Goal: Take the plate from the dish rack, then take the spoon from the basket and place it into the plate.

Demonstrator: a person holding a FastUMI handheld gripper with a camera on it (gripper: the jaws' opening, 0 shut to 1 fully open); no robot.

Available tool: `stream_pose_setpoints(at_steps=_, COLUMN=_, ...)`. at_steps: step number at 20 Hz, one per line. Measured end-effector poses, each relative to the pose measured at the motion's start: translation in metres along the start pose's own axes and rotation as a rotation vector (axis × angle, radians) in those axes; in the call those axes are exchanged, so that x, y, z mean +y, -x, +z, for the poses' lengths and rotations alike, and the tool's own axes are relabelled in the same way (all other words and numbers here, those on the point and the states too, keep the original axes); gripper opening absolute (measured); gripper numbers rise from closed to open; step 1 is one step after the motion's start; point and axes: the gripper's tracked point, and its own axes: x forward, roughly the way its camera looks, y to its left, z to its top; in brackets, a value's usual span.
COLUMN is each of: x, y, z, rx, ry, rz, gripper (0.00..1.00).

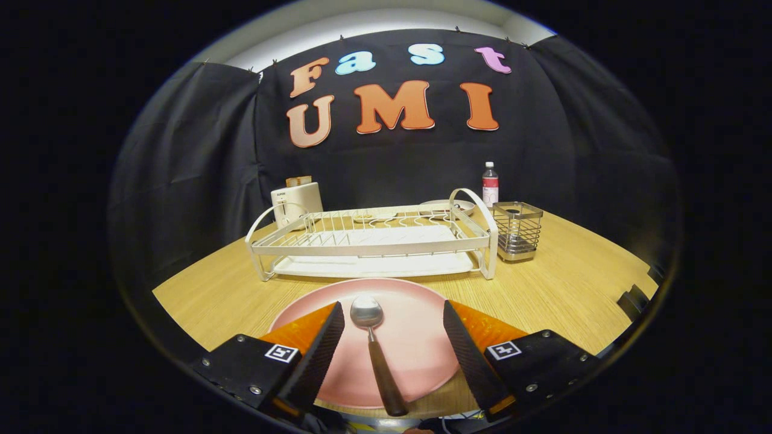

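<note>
The gripper (393,337) is held with its fingers spread well apart and clamped on nothing, while the steel spoon with a dark handle (375,343) lies between them on the round pink plate (416,337), which rests on the wooden table (573,283) just near of the white wire dish rack (374,241). The task is judged essentially complete. The handle overhangs the plate's near rim, so the spoon could be knocked off if clipped by a finger.
</note>
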Motion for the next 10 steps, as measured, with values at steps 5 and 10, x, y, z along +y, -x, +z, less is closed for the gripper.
stream_pose_setpoints(at_steps=5, x=-0.018, y=0.002, z=0.021, rx=-0.033, ry=0.005, rz=-0.019, gripper=0.97)
stream_pose_setpoints(at_steps=10, x=-0.057, y=0.001, z=0.048, rx=-0.078, ry=0.002, rz=-0.084, gripper=0.98)
